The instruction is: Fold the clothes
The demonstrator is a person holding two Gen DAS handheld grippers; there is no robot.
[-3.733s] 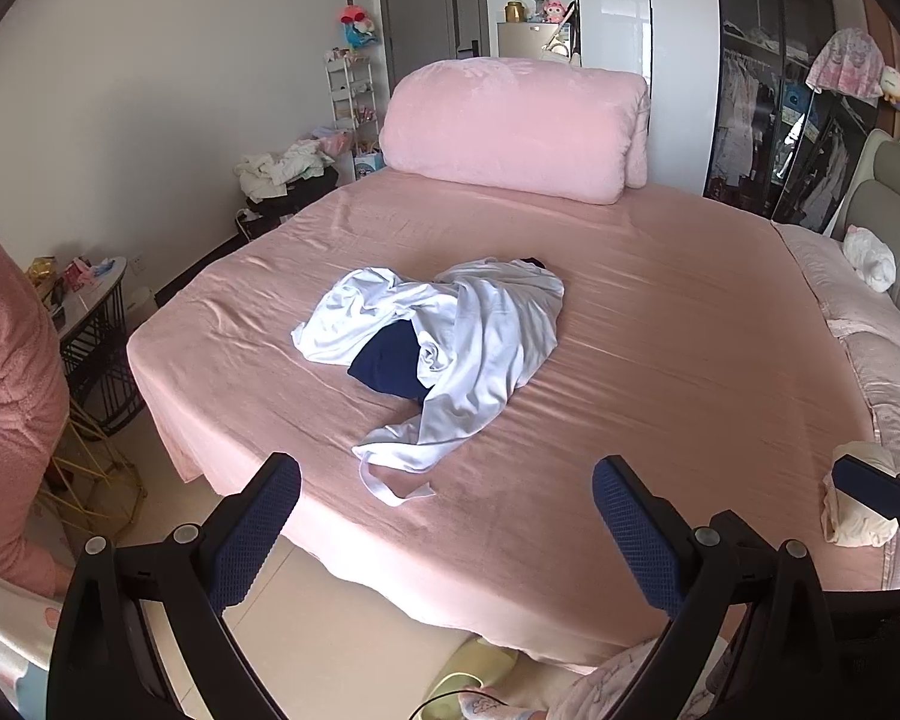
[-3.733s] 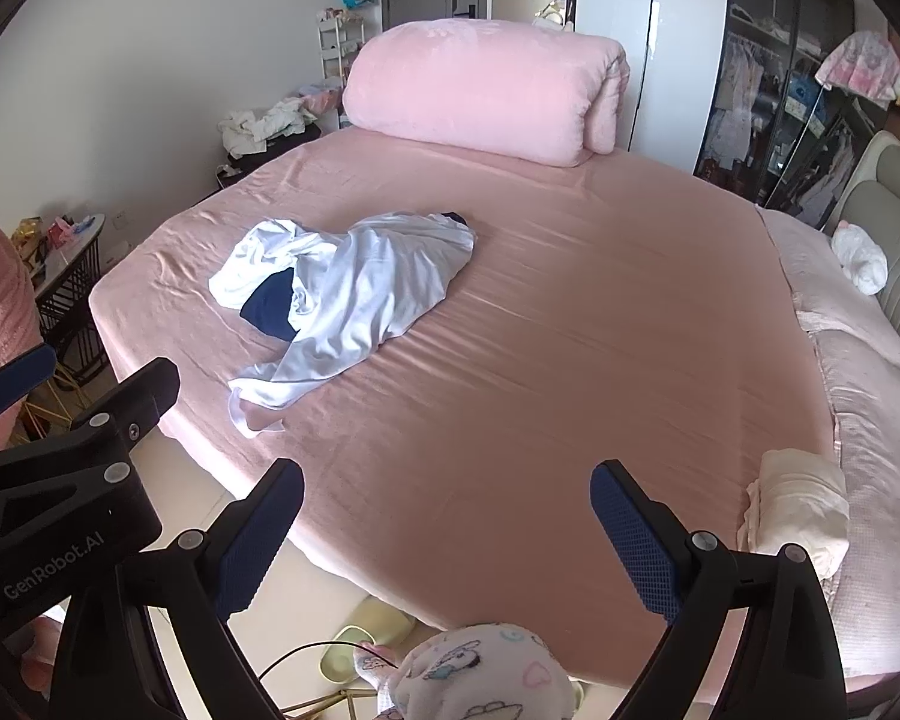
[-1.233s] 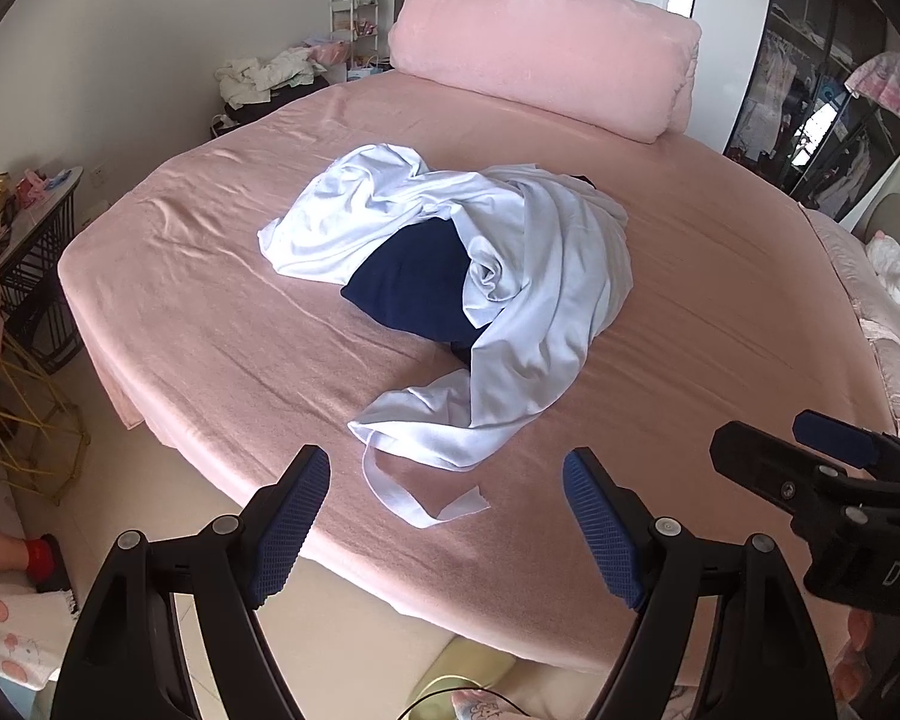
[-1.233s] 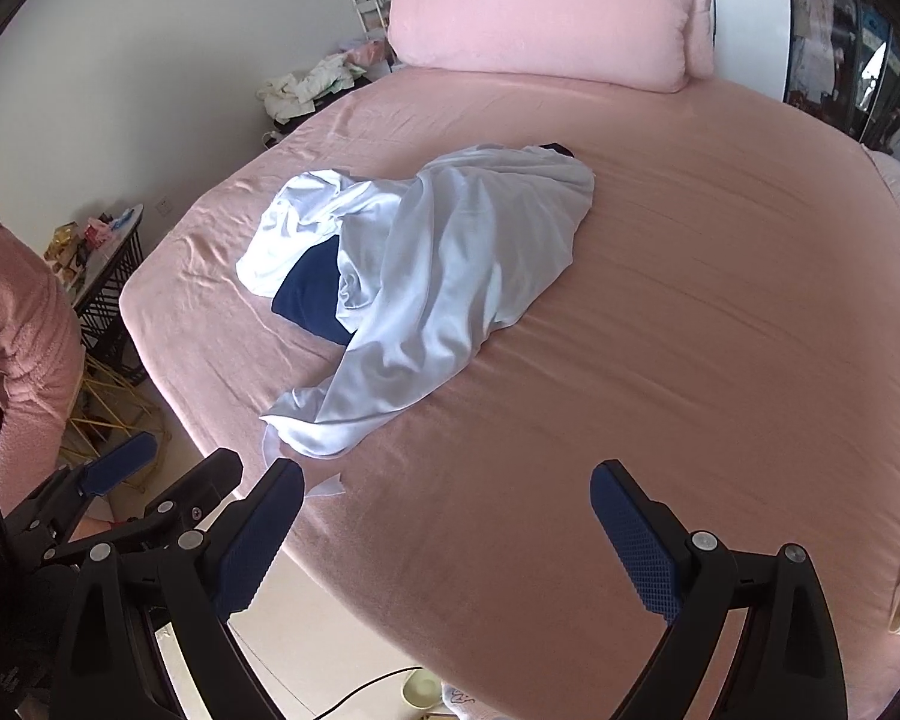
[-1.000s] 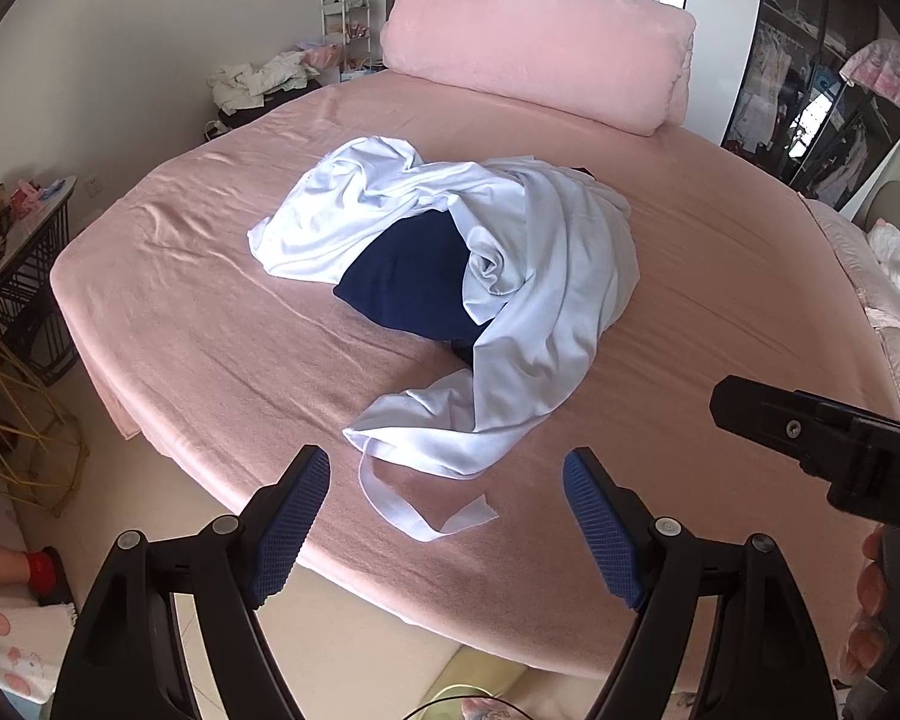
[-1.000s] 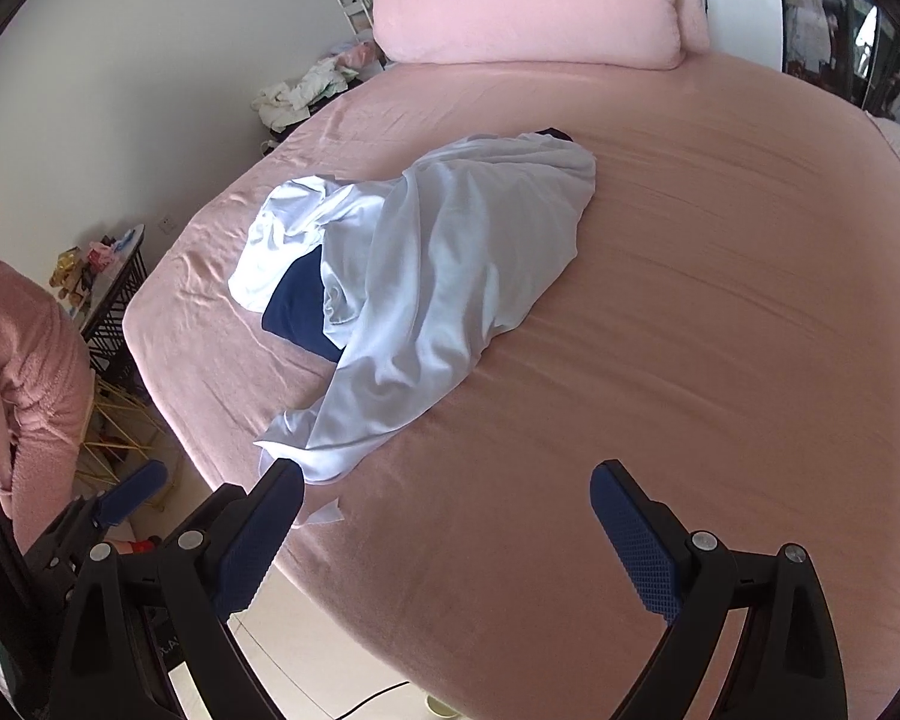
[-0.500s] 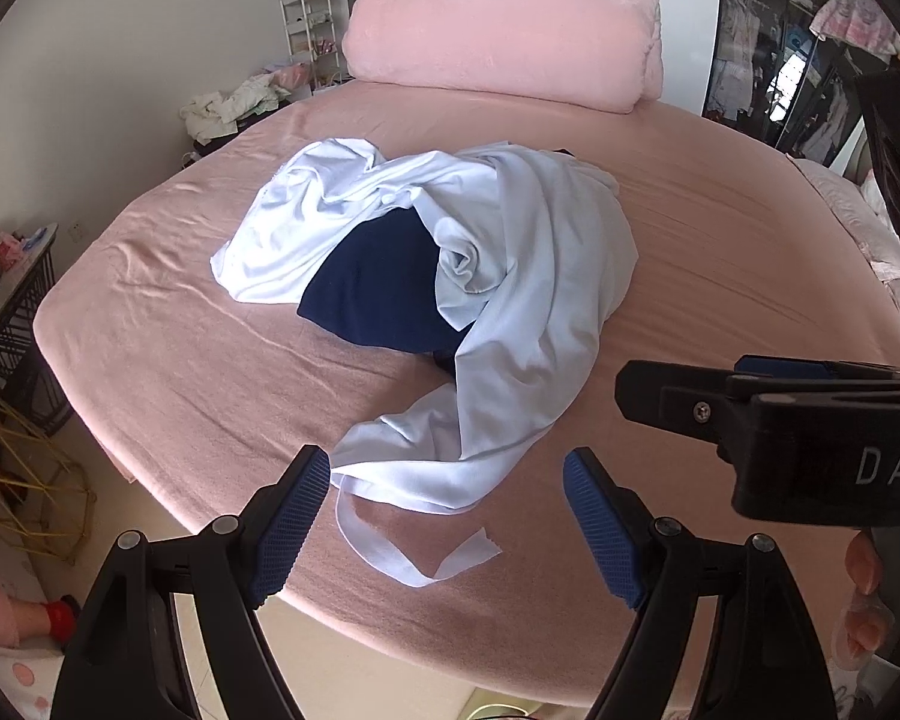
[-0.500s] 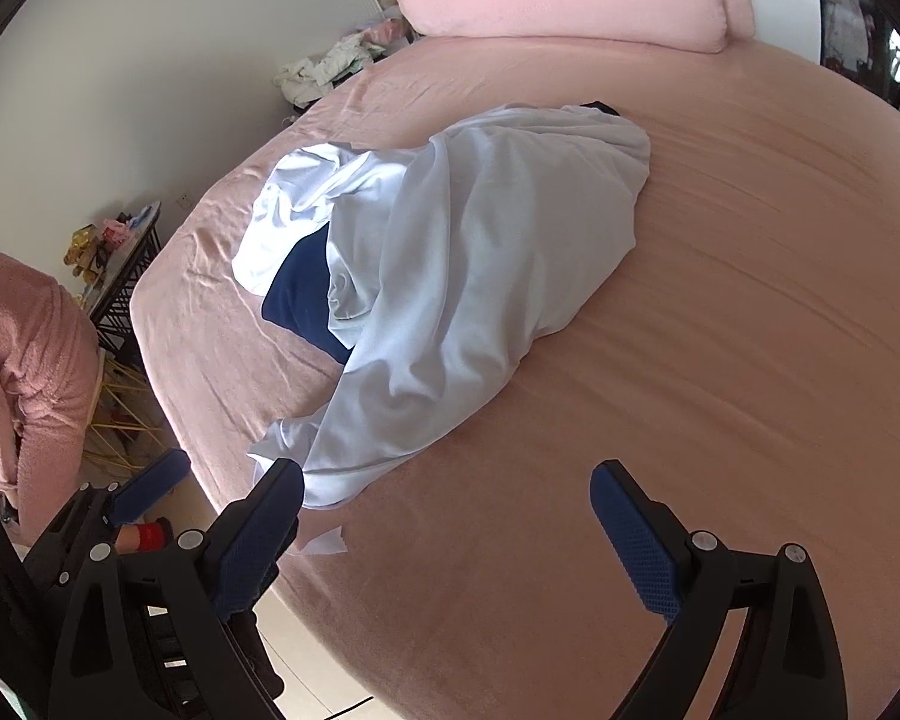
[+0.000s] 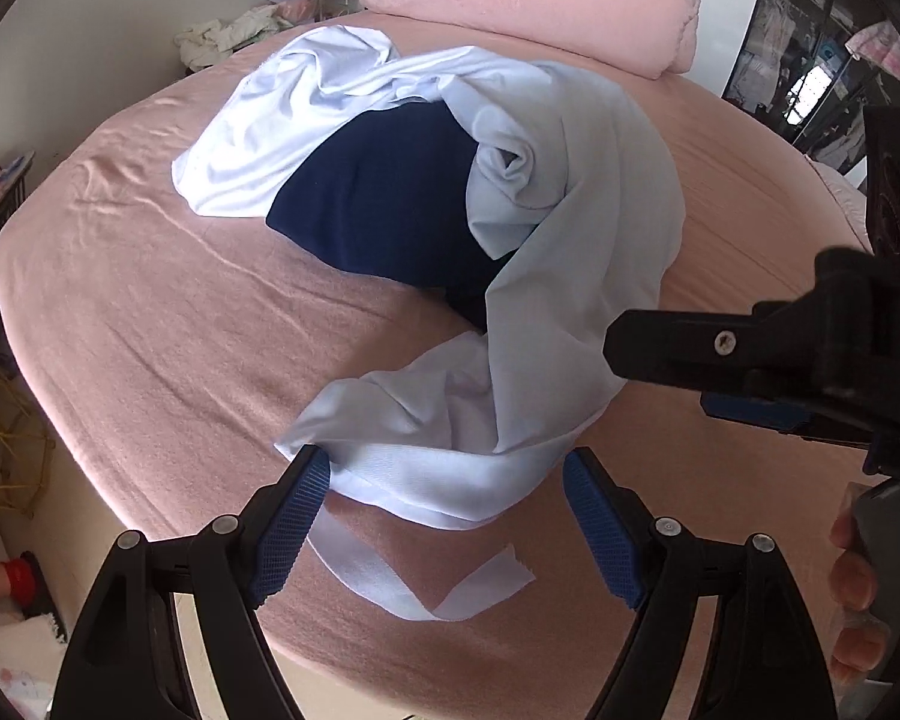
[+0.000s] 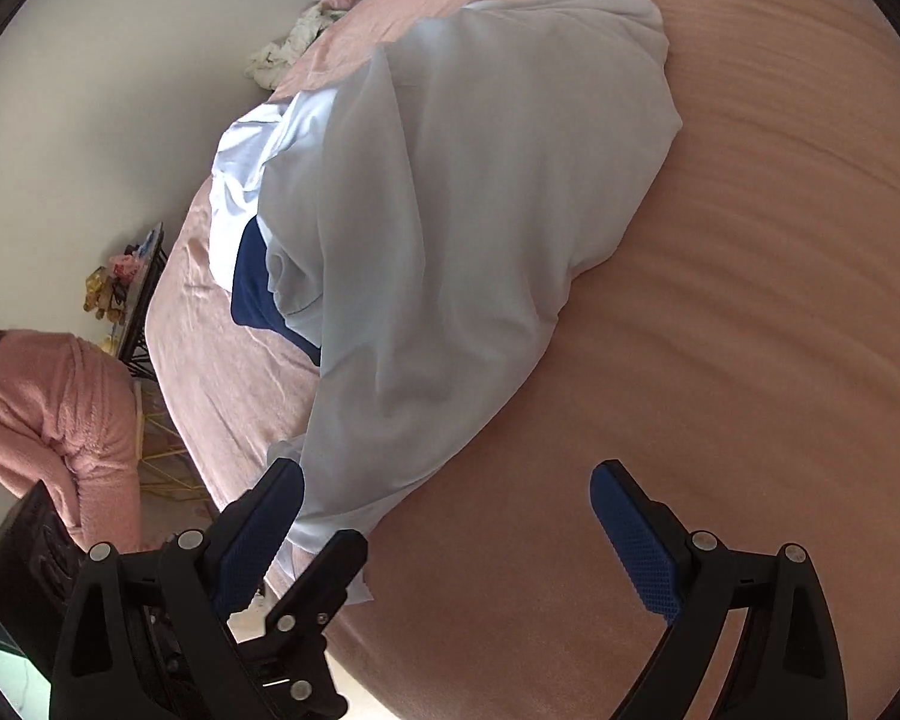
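Pale blue shirt [image 9: 546,276] lies crumpled over a navy garment [image 9: 390,204] near the pink bed's [image 9: 150,312] front edge. Both the left gripper [image 9: 444,516] and right gripper [image 10: 447,516] gape wide, holding nothing, hovering at the shirt's hem. No writing is readable.

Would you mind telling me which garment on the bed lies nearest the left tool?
The pale blue garment: its hem lies between the open left tool, while the navy one sits farther back, partly covered.

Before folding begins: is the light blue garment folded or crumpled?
Crumpled. The light blue garment lies bunched over dark blue cloth, its strip trailing loose.
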